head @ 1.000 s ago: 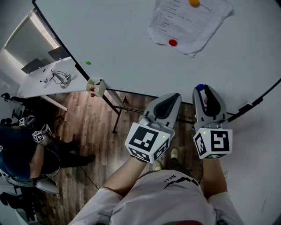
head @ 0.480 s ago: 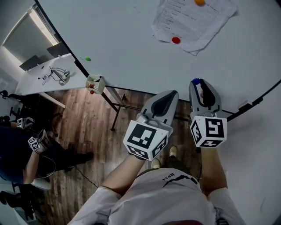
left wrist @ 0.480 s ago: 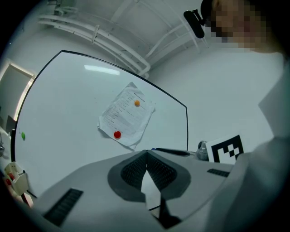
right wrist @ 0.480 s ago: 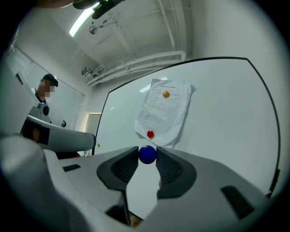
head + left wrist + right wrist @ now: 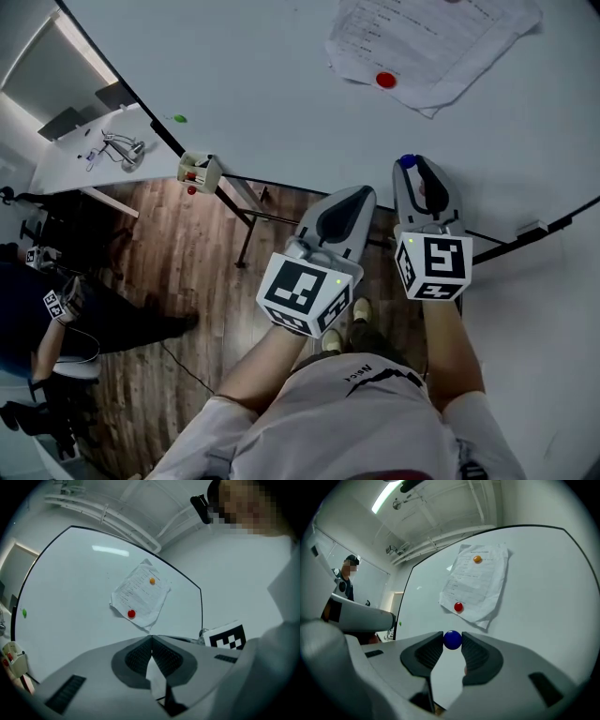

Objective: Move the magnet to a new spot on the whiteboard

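Note:
A blue round magnet (image 5: 452,640) (image 5: 407,161) sits pinched at the tips of my right gripper (image 5: 452,641) (image 5: 409,165), which is shut on it just off the whiteboard (image 5: 281,84). My left gripper (image 5: 152,638) (image 5: 356,193) is shut with nothing in it, held low beside the right one. Higher on the board hangs a crumpled printed sheet (image 5: 427,42) (image 5: 476,581) pinned by a red magnet (image 5: 385,80) (image 5: 458,606) (image 5: 131,614) and an orange magnet (image 5: 477,559) (image 5: 152,581).
A small green magnet (image 5: 179,119) (image 5: 24,613) sits at the board's left edge. A marker holder (image 5: 199,171) hangs at the board's lower rim. A person with grippers (image 5: 52,305) sits at the left over the wood floor (image 5: 178,272), near a white table (image 5: 89,159).
The view has shifted, so the paper and its magnets sit higher in the frame. My right gripper with the blue magnet has moved slightly up and left along the board.

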Tool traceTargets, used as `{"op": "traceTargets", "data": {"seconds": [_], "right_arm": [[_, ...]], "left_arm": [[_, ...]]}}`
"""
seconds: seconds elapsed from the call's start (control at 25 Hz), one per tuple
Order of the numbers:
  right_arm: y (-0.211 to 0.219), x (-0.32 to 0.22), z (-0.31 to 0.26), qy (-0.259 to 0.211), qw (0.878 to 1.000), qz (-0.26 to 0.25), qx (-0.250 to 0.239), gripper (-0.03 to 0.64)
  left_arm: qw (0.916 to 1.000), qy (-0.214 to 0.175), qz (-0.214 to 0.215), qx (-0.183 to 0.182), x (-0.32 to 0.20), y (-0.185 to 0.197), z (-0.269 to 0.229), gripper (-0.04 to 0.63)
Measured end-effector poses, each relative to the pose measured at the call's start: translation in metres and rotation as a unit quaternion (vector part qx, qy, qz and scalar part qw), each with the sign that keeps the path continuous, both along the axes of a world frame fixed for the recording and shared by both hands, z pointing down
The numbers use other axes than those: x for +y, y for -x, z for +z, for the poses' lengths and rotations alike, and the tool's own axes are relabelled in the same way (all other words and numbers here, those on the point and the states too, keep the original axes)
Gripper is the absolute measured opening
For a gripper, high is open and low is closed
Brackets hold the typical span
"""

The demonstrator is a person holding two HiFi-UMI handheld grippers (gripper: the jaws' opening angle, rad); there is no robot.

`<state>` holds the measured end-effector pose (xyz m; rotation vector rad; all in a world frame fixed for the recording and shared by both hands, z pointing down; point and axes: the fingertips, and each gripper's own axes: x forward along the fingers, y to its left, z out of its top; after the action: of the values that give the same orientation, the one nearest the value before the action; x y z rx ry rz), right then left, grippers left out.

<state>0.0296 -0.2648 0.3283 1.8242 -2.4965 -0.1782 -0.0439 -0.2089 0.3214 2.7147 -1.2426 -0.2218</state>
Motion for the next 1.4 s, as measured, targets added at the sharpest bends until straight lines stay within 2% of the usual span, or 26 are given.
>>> {"op": "traceTargets", "data": {"seconds": [0.28,0.56,1.4], "right_arm": [[0.012,-0.048,0.013,-0.002,1.0,-0.01,0.014,0.129],[0.014,-0.084,0.024,-0.001,1.0,0.005,0.025,0.129],[0.008,-0.102,0.034,0.008,0.993,0.121,0.002,0.129]], "left_arm": [[0.9996,0.011,-0.026,0.0,-0.039,0.009,0.011,0.011],[0.9989,0.022,-0.042,0.0,-0.066,0.016,0.022,0.011],[0.9985,0.035,-0.041,-0.007,-0.071,0.04,0.033,0.011]]}}
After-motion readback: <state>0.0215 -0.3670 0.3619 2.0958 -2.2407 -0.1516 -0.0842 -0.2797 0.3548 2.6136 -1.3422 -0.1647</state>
